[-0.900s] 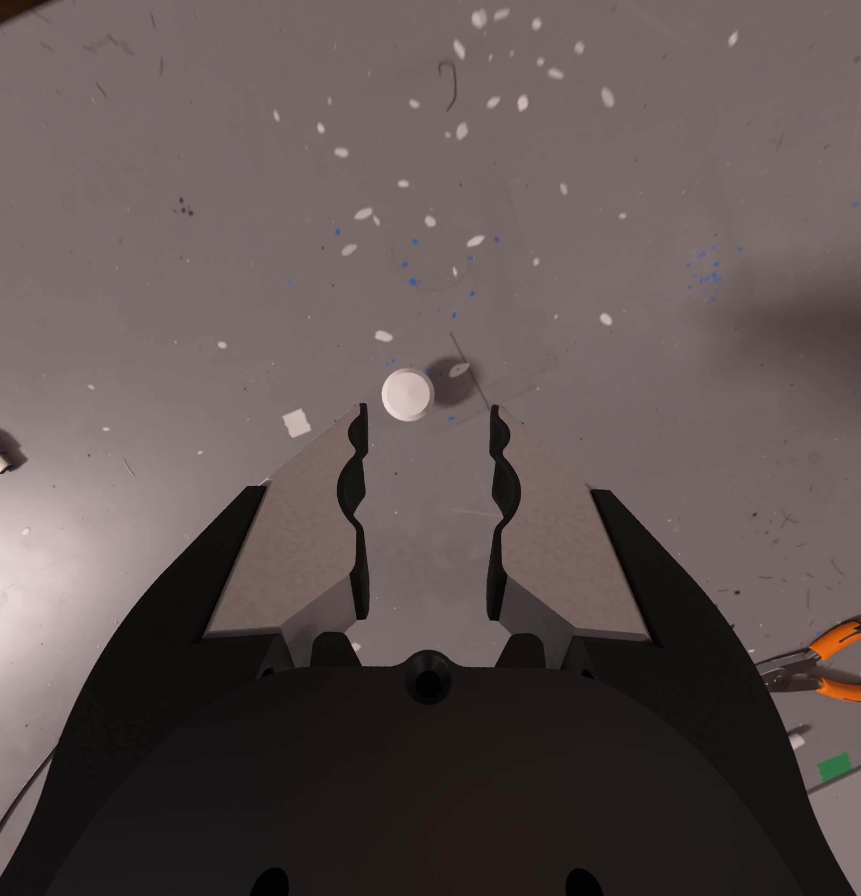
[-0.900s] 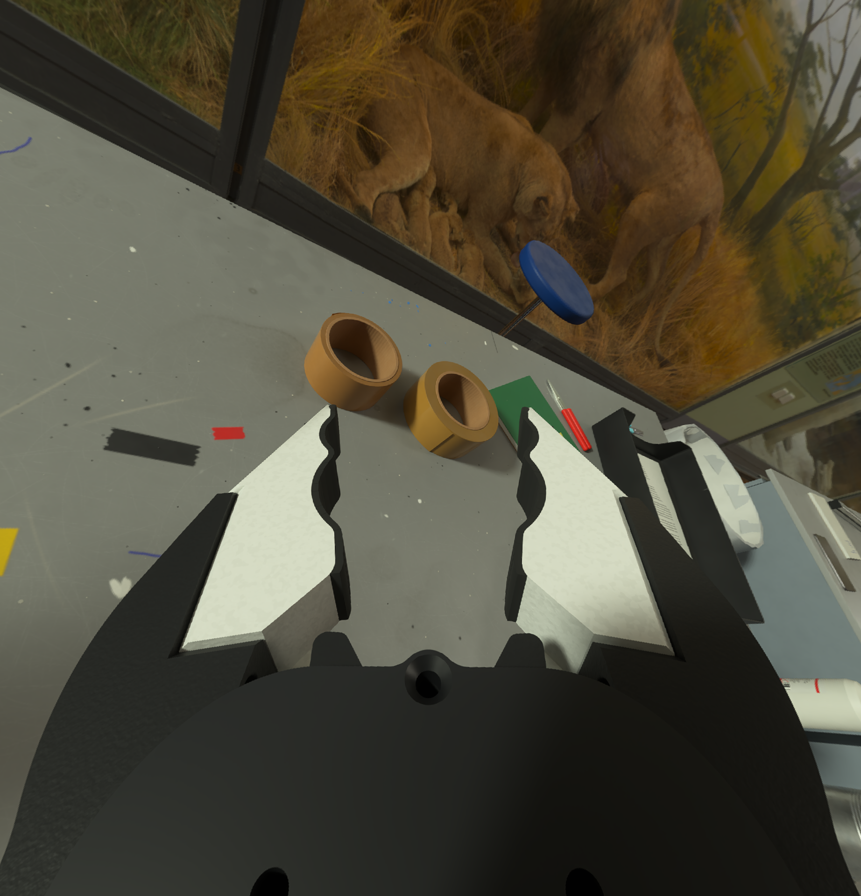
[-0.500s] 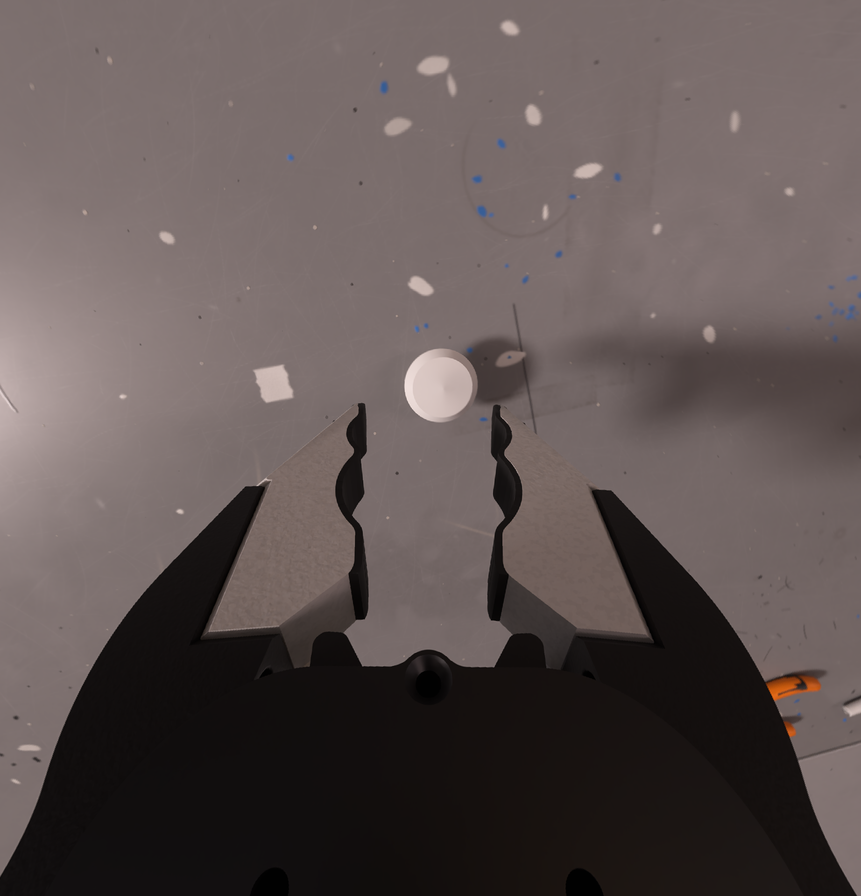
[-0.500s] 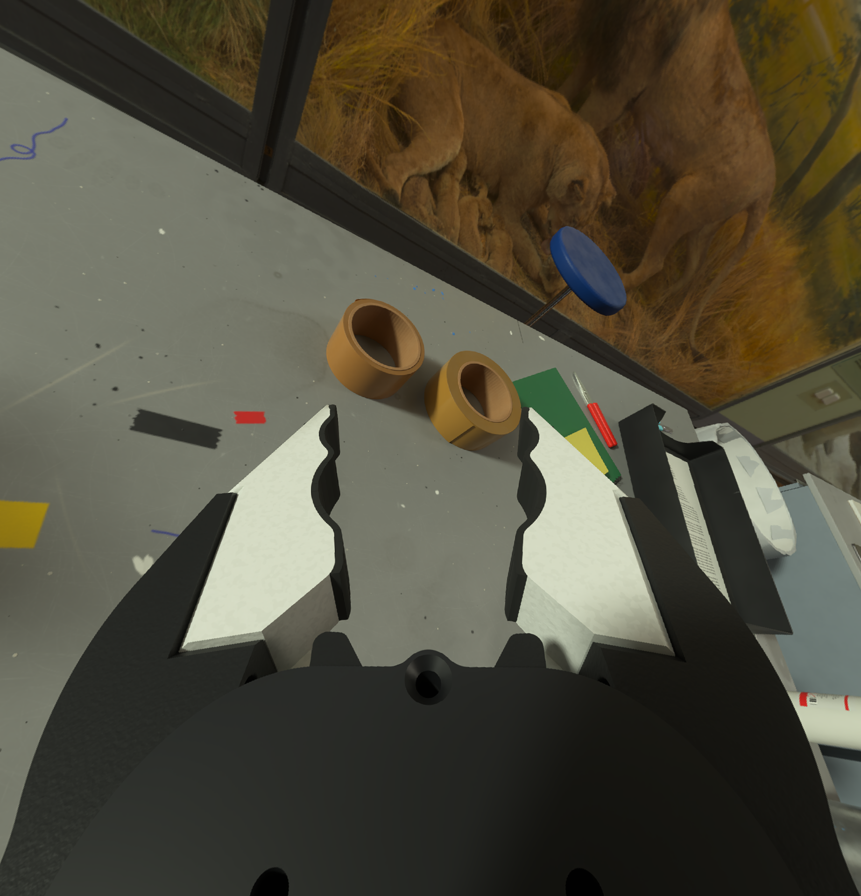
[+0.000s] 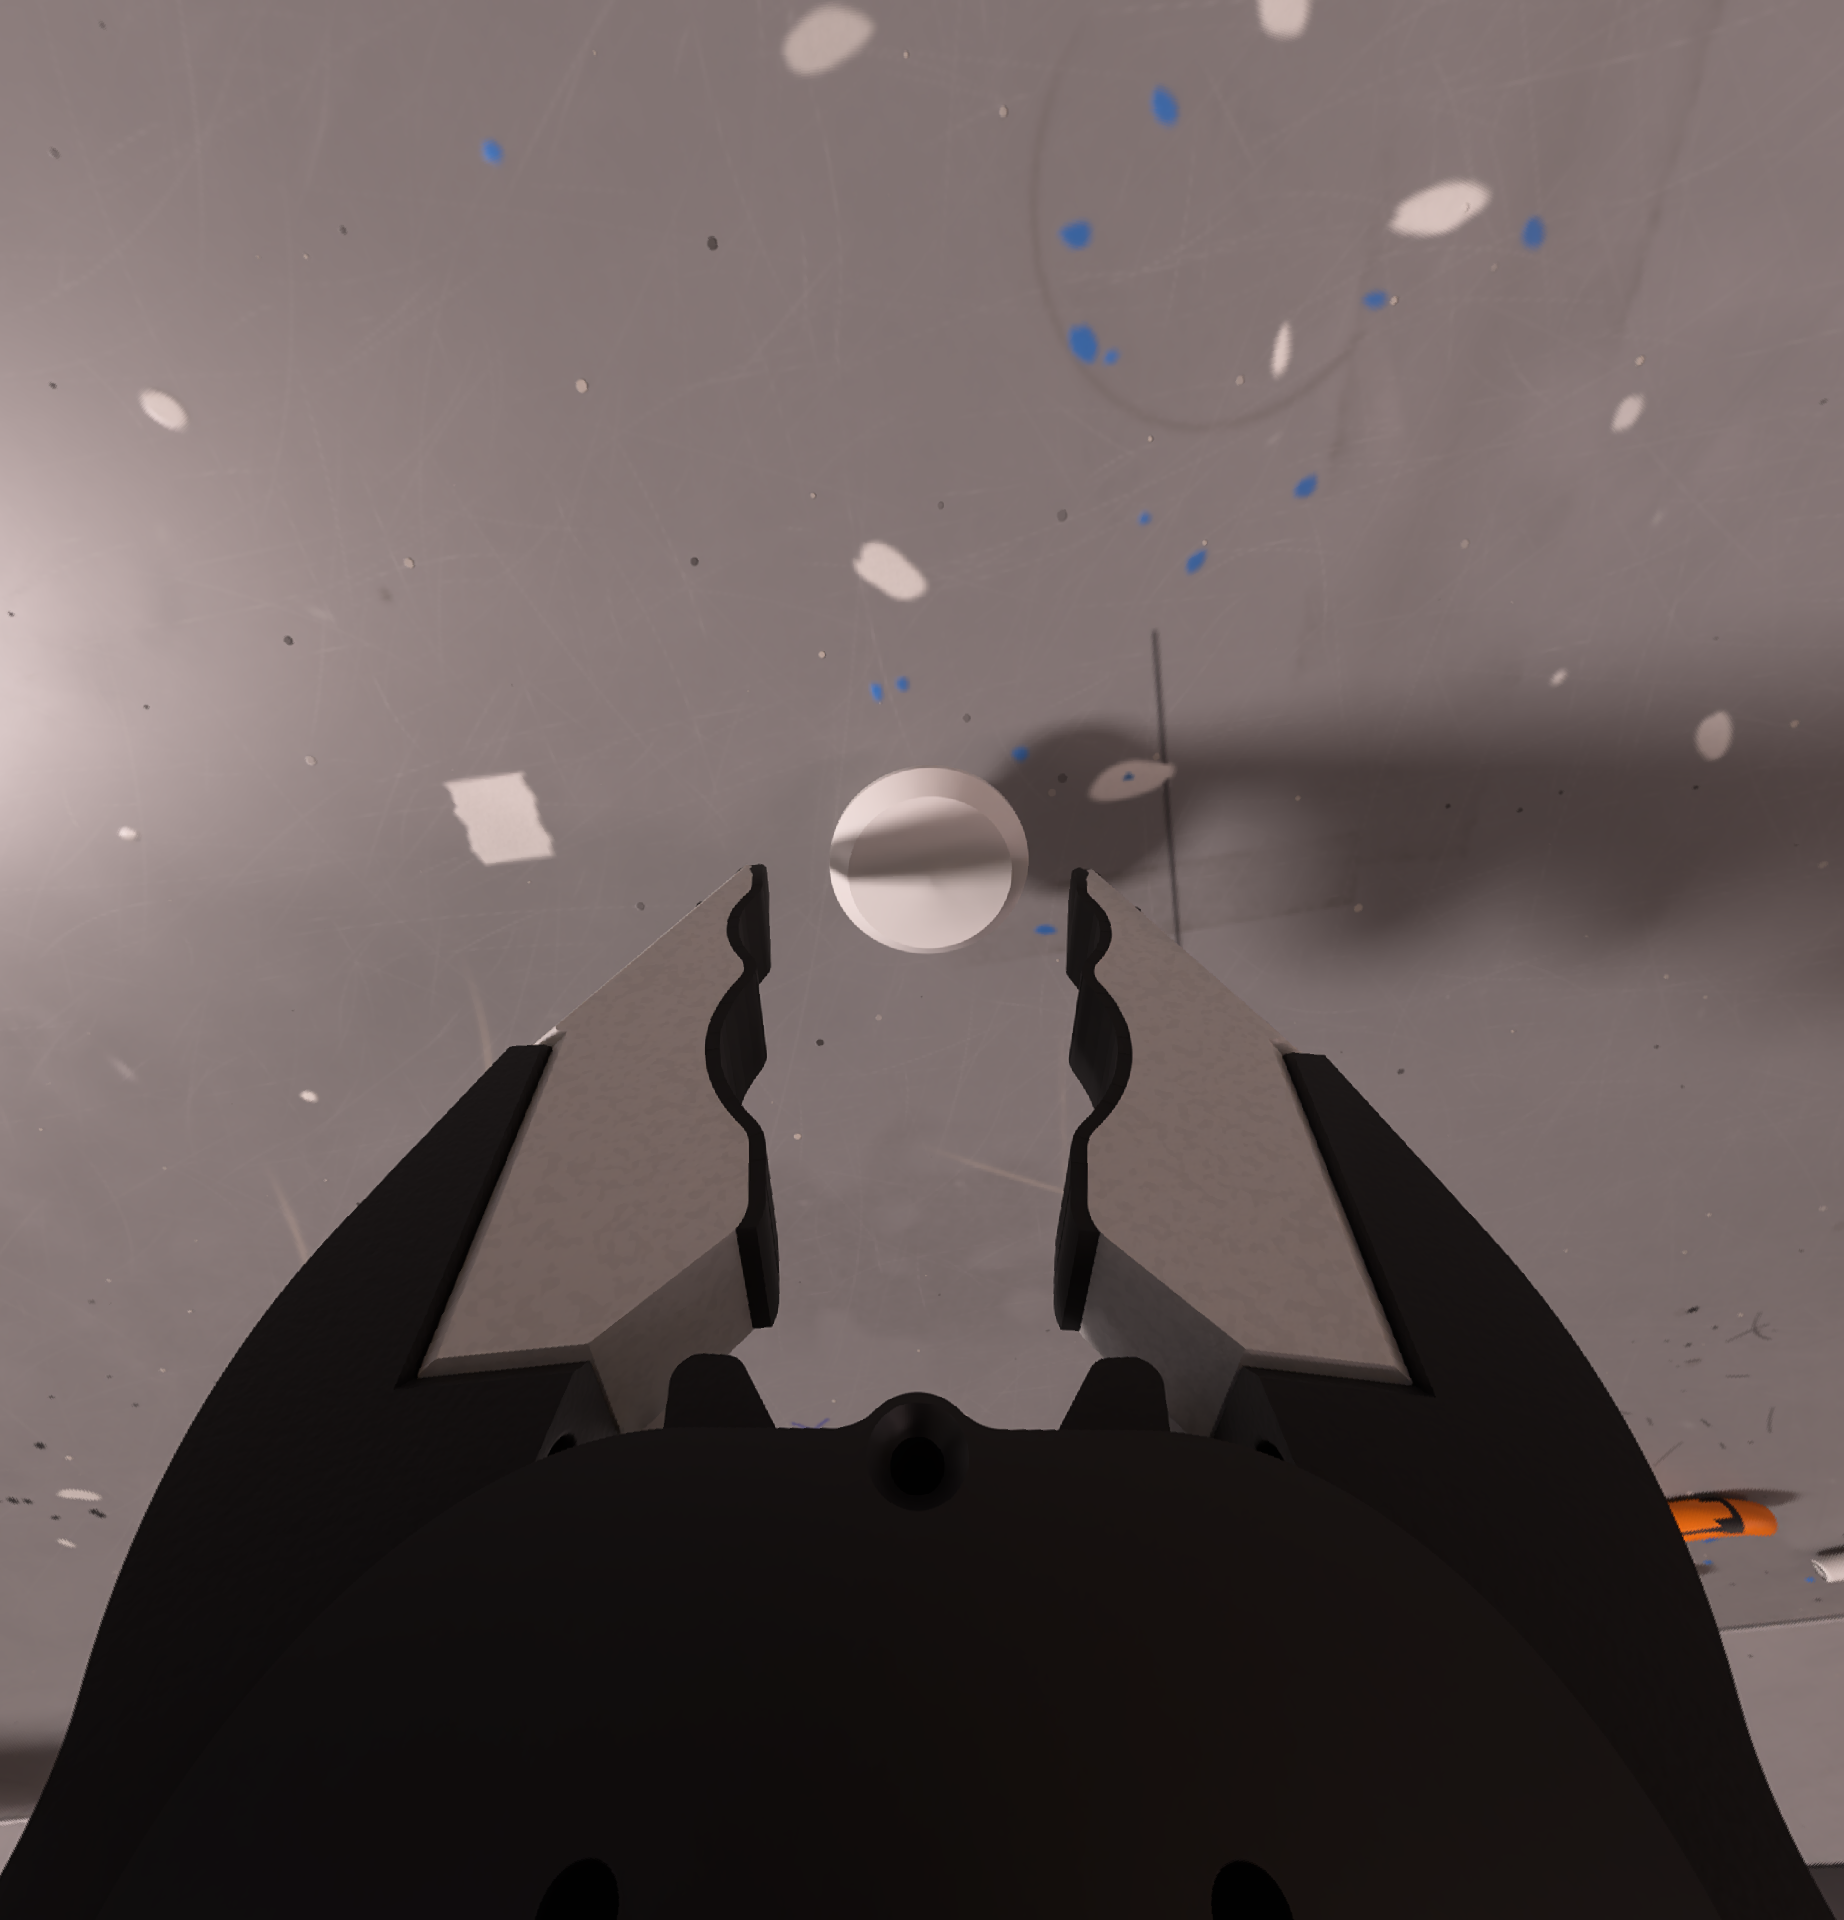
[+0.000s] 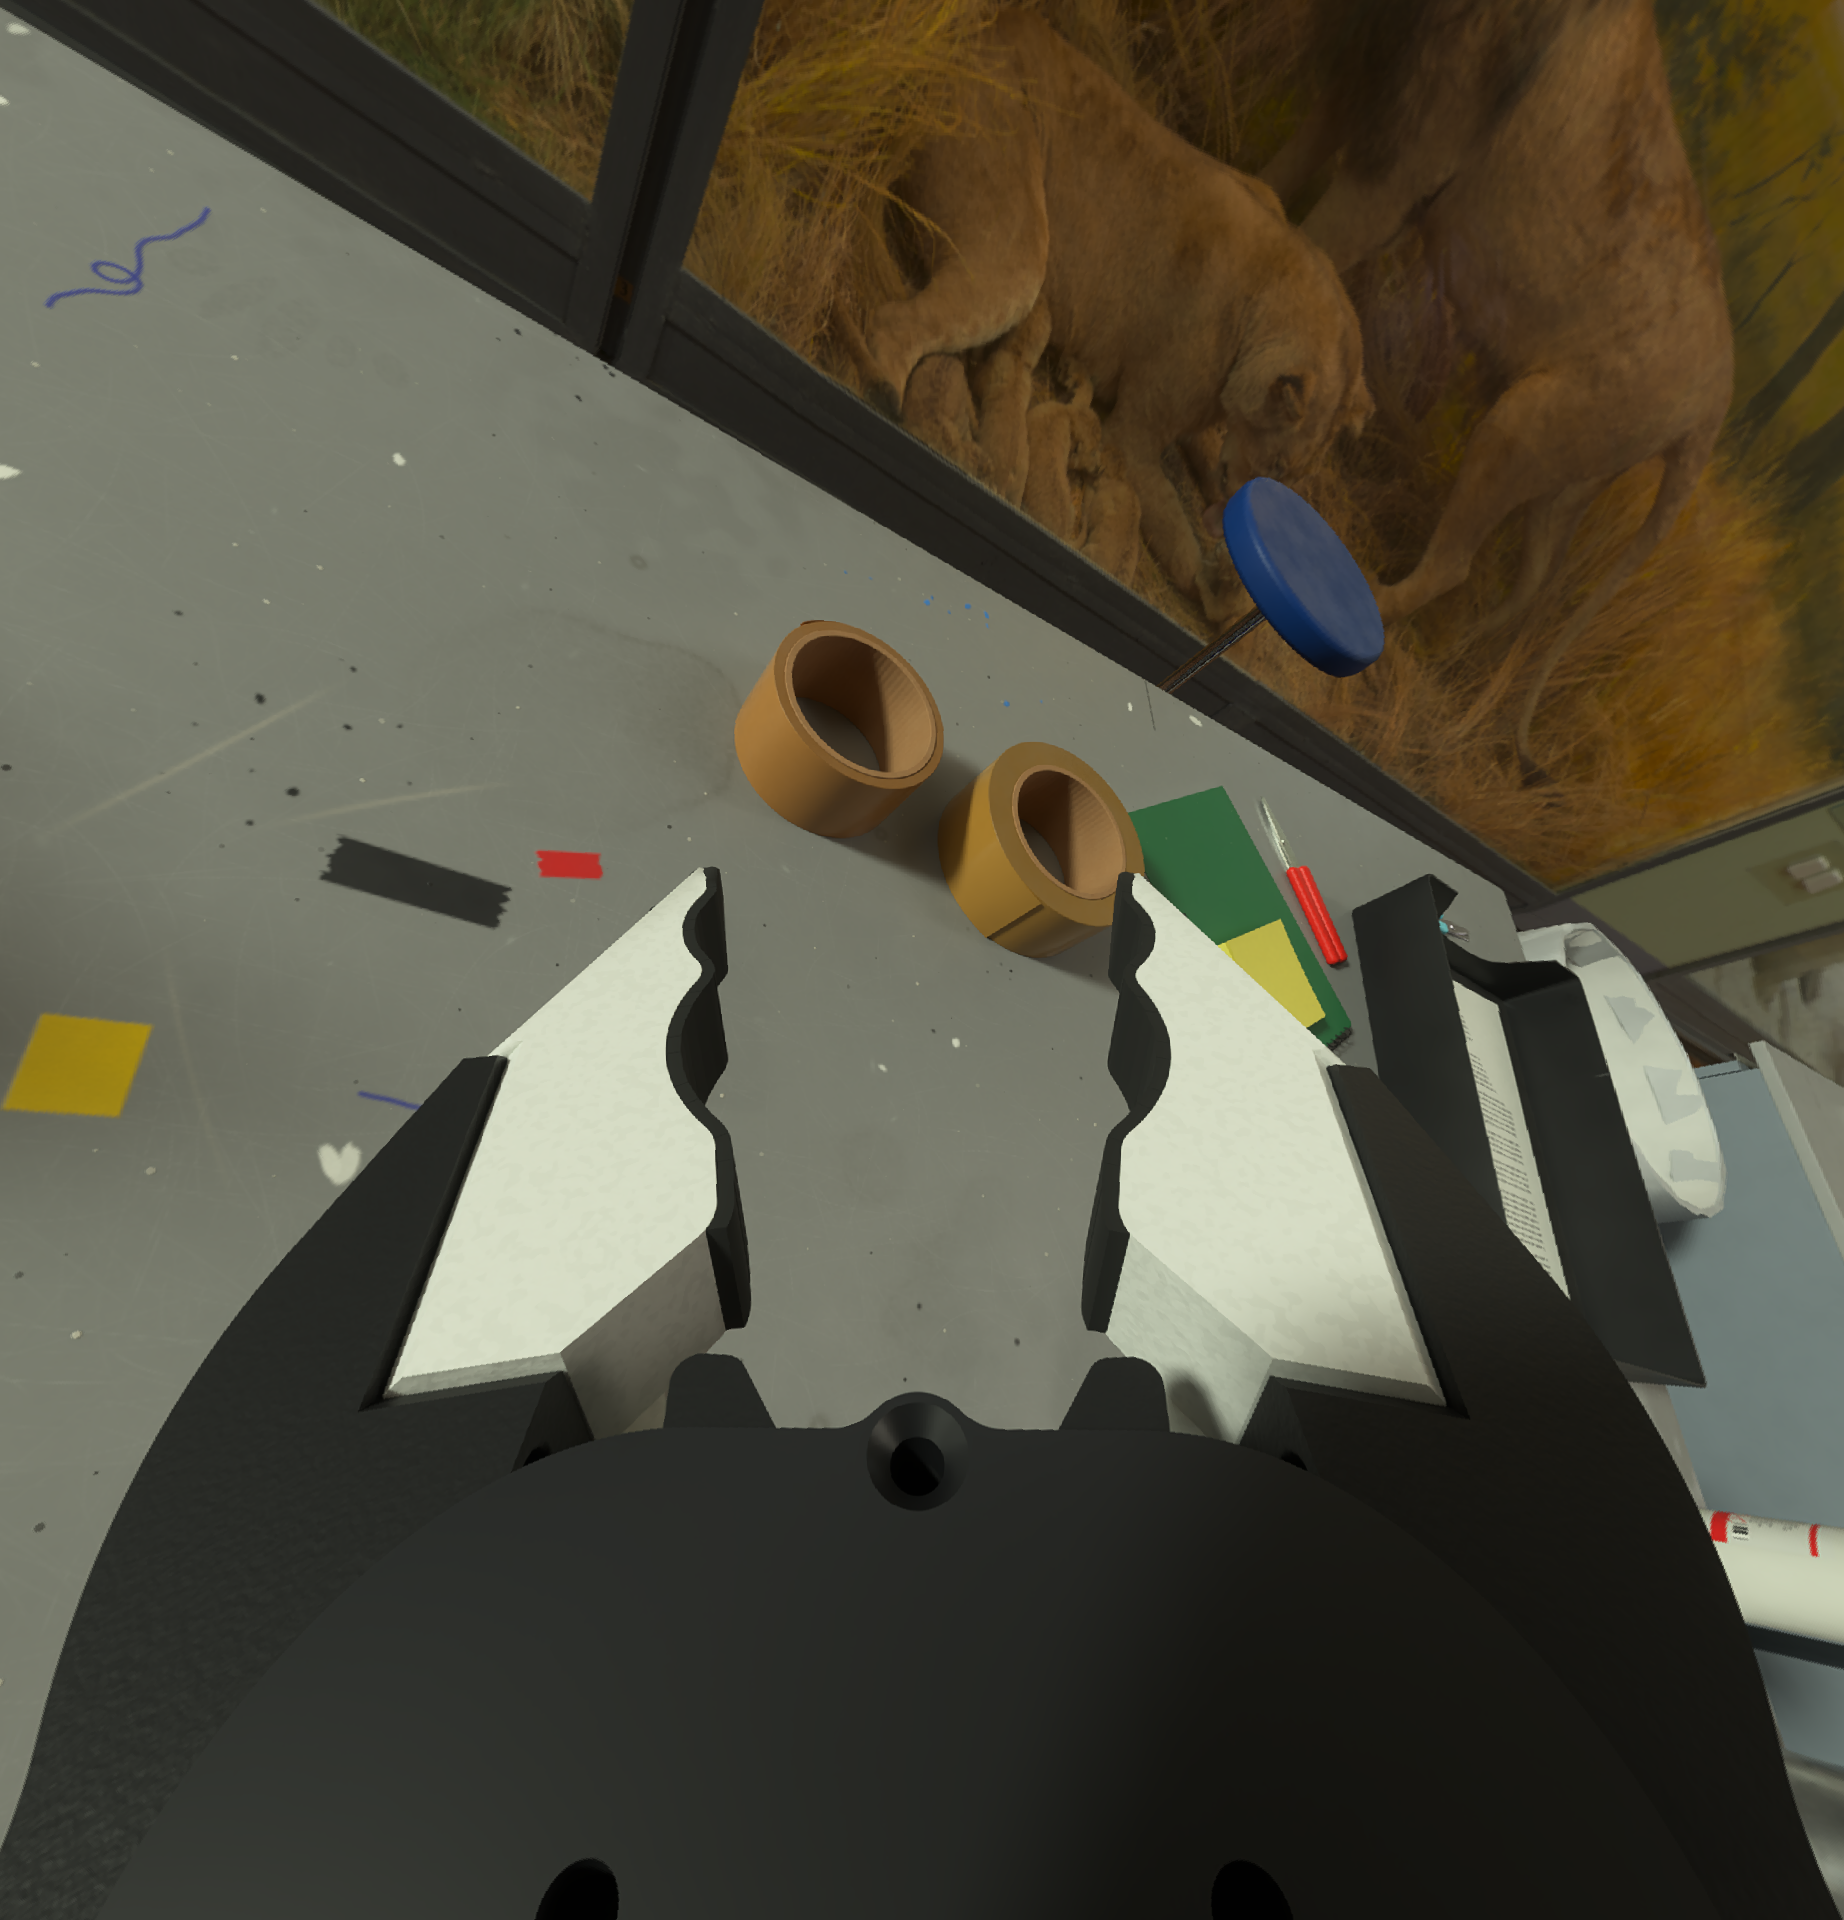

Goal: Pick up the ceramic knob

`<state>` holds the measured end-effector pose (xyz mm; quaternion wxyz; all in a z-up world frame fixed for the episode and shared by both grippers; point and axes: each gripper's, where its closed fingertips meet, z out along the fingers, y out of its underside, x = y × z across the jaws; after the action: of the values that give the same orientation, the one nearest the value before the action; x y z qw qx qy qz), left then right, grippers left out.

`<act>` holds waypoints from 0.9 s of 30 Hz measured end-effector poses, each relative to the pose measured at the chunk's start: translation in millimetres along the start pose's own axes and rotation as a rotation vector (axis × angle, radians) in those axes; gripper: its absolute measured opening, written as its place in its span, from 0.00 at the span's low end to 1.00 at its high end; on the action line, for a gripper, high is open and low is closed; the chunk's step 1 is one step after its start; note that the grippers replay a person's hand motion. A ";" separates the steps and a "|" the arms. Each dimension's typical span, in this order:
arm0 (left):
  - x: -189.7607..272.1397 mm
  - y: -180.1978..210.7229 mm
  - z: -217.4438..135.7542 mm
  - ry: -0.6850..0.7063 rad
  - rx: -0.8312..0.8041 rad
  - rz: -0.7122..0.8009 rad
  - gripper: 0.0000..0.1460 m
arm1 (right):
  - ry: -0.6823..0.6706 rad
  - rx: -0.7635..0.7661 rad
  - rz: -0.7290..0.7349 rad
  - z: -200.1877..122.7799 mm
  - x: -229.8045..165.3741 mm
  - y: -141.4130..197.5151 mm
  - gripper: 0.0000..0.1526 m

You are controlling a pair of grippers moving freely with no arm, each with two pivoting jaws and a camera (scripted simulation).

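The ceramic knob [image 5: 928, 860] is a small white round piece standing on the grey speckled table [image 5: 378, 520]. My left gripper [image 5: 916, 883] is open and points down at it. The knob sits just past the fingertips, in line with the gap and a little toward the left finger [image 5: 679, 997]. Neither finger touches it. My right gripper [image 6: 918, 883] is open and empty over another part of the table; the knob does not show in the right wrist view.
Orange-handled pliers [image 5: 1723, 1548] lie at the right edge. In the right wrist view two brown tape rolls [image 6: 840, 727] [image 6: 1037, 847] lie ahead, with a green pad [image 6: 1209, 868], a red-handled knife [image 6: 1313, 914], a black holder [image 6: 1520, 1091] and a blue stool [image 6: 1302, 577].
My left gripper has come down and closer to the knob, which now looks larger and sits right at the fingertips. My right gripper has drifted slightly; the tape rolls sit a little farther right.
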<state>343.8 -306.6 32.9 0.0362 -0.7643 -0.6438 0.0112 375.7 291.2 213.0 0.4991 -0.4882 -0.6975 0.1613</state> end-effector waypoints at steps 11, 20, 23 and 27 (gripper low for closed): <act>1.3 10.7 18.3 -0.054 -0.123 0.050 0.29 | -0.026 -0.025 -0.036 2.3 -8.0 2.7 0.49; 23.2 1.3 -61.5 0.265 0.197 0.122 0.29 | -0.031 0.049 -0.108 -5.8 -19.1 -13.6 0.49; 69.8 2.3 -128.5 0.595 0.449 0.262 0.29 | -0.099 0.192 -0.174 -20.0 -42.8 -37.1 0.48; 150.2 29.6 -201.5 1.049 0.586 0.559 0.29 | -0.579 0.446 -0.241 -71.7 -133.7 -67.9 0.47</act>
<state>411.4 -171.8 236.2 0.5469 -0.7654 -0.2884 -0.1788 404.9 127.8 221.6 0.3906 -0.2164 -0.8099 0.3804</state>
